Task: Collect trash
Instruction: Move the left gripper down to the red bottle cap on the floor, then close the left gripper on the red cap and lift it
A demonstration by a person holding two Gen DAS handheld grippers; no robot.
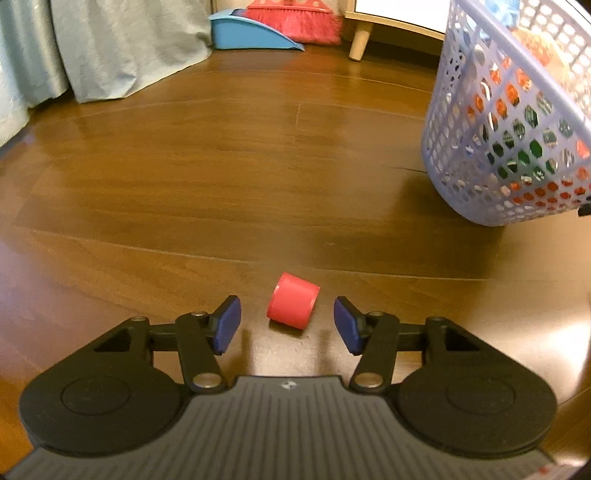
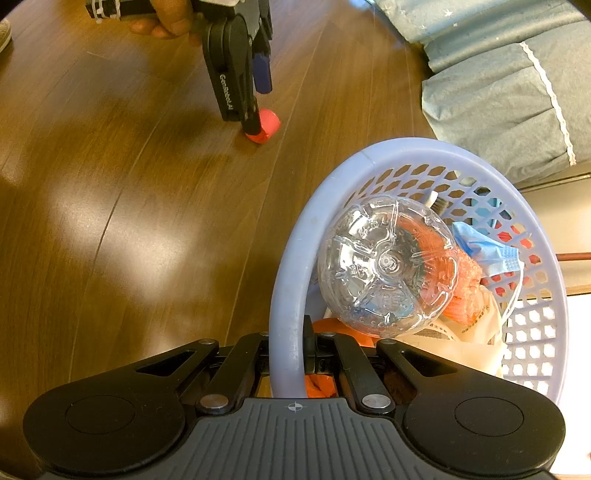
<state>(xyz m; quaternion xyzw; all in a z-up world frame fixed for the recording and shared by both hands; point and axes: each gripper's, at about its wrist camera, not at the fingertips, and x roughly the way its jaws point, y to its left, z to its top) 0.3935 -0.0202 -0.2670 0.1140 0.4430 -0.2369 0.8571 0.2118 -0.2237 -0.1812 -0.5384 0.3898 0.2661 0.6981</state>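
A small red cup (image 1: 292,305) lies on its side on the wooden floor, just ahead of and between the blue pads of my left gripper (image 1: 287,325), which is open and not touching it. From the right wrist view the same red cup (image 2: 266,125) shows under the left gripper (image 2: 258,99), held by a person's hand (image 2: 166,18). My right gripper (image 2: 295,354) is shut on the rim of the lilac basket (image 2: 291,280). The basket (image 1: 517,122) hangs tilted above the floor at the right and holds a clear plastic bottle (image 2: 384,266), a blue face mask (image 2: 487,251) and orange wrappers.
A blue dustpan (image 1: 251,33) and a red broom (image 1: 295,18) sit at the far wall beside a wooden furniture leg (image 1: 359,44). Grey-blue bedding (image 1: 92,48) drapes to the floor at the left, seen also as bedding (image 2: 509,92) behind the basket. Bare floor (image 1: 221,166) lies ahead.
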